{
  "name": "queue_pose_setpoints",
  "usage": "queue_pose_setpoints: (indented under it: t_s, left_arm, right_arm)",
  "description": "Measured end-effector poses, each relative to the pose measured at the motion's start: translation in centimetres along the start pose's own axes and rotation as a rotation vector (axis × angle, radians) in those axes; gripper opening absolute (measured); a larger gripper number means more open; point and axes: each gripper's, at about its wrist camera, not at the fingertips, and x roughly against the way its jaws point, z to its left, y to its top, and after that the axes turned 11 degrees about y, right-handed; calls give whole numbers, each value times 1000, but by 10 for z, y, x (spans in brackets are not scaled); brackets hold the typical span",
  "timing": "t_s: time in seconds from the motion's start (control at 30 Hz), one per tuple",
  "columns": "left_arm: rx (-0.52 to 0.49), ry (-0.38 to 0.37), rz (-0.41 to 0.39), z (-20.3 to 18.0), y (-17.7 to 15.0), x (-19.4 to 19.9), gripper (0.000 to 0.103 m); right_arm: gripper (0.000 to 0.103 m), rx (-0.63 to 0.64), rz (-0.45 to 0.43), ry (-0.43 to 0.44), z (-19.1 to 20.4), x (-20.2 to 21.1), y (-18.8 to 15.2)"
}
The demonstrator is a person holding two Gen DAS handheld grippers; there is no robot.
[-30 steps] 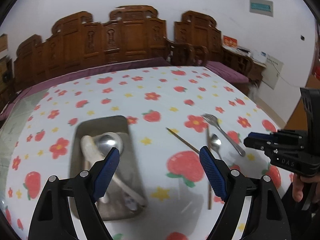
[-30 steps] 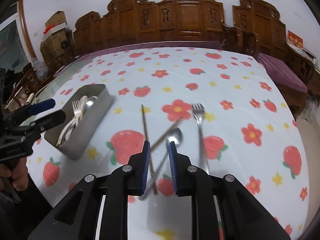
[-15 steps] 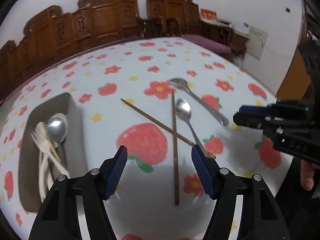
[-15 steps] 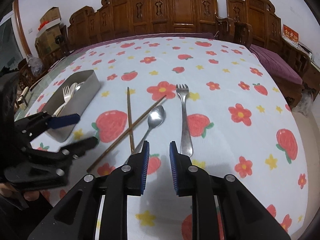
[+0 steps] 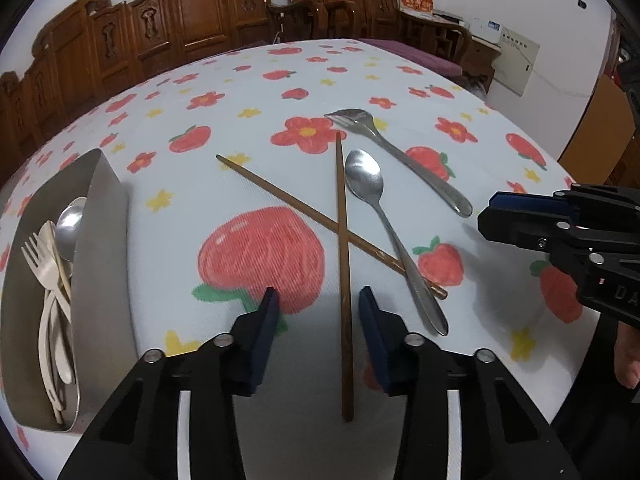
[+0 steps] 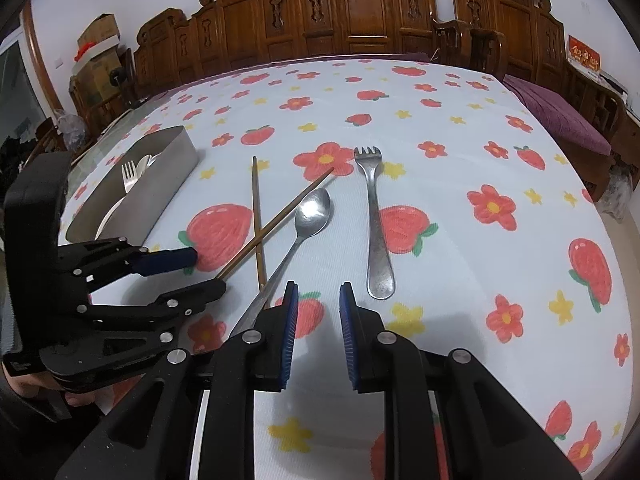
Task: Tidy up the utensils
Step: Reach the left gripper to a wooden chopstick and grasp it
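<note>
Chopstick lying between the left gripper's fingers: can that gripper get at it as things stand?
Probably yes. The left gripper is open astride the chopstick, nothing covering that end; farther up it crosses over the other chopstick.

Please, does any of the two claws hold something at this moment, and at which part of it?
Nothing is held. The left claw is open, its fingers on either side of one chopstick that lies on the tablecloth, not pinching it. The right claw has a gap with nothing in it.
</note>
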Motion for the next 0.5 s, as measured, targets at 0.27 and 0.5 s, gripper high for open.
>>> queue_pose_setpoints:
  t_s: [0.27,0.5]
  left_arm:
    - [14,-18,4,2,1,0,4]
    - [45,-27,-34,13,5,14,4]
  right_arm:
    - [33,11,14,0,6,-9,3]
    - [34,-12,36,5,11,-31,11]
